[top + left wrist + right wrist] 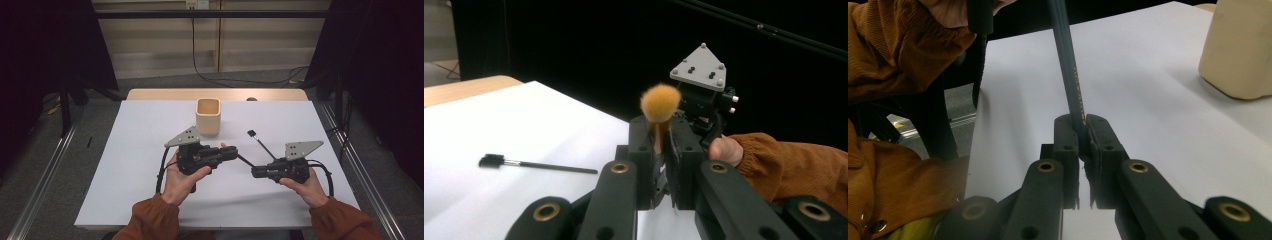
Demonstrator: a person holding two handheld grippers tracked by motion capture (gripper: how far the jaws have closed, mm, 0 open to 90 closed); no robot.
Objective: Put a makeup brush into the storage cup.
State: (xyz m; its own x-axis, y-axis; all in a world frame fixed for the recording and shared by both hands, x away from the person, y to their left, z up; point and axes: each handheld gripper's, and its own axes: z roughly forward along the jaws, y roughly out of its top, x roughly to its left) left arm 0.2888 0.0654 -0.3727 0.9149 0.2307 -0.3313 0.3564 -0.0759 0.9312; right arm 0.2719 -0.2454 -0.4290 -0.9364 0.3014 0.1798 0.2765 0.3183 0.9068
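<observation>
My left gripper (232, 151) (663, 126) is shut on a small brush with a fluffy orange head (224, 145) (660, 102), which sticks out past the jaw tips. My right gripper (254, 172) (1082, 121) faces it from the right and is shut on a thin dark stick (245, 161) (1068, 65). The stick runs from those jaws toward the left gripper, and its far end is hidden. Both grippers are held low over the white table (150, 150), close together near its middle.
A thin black brush with a small dark head (262, 145) (539, 165) lies on the table just behind the right gripper. A cream square cup (208, 116) (1240, 50) stands upright behind the left gripper. The person's orange sleeves come in from the near edge.
</observation>
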